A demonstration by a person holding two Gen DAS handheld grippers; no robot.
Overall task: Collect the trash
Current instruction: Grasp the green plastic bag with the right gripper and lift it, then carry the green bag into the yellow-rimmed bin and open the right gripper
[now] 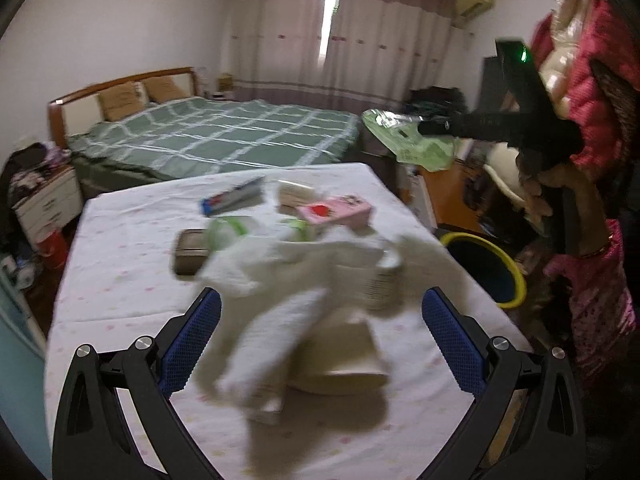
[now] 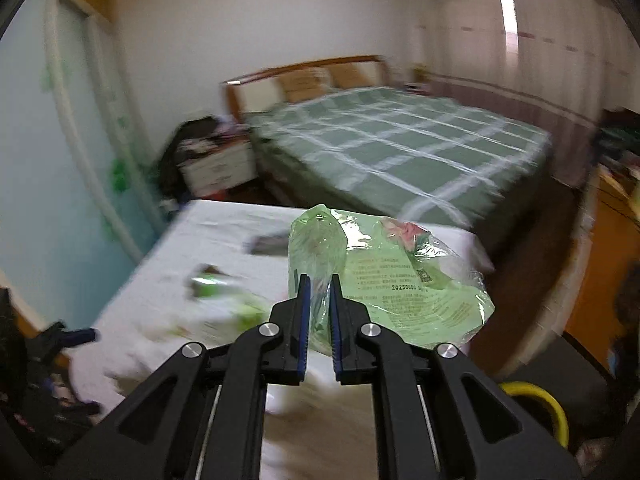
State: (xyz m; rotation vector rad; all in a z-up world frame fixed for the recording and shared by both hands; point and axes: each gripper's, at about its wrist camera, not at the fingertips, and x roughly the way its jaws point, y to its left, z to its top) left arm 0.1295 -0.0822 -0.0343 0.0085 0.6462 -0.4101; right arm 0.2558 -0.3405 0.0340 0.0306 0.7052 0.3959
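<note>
The right gripper point(image 2: 319, 300), jaws pinching a green plastic wrapper point(image 2: 384, 276), has the yellow-rimmed bin point(image 2: 554, 408) at its four o'clock, while the left gripper point(image 1: 320, 332) hangs spread over the table point(image 1: 120, 272).

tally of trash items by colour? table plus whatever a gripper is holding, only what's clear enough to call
Green: 2 (wrapper held by right gripper; blurred pack on table)
Pink: 1 (box)
Blue: 1 (box)
White: 1 (crumpled pile)
Brown: 1 (box)
Total: 6

left gripper point(image 1: 320, 336) jaws spread wide, nothing between pads, angled down, right gripper point(image 2: 319, 320) clamped on green wrapper point(image 2: 384, 280), raised at far right
</note>
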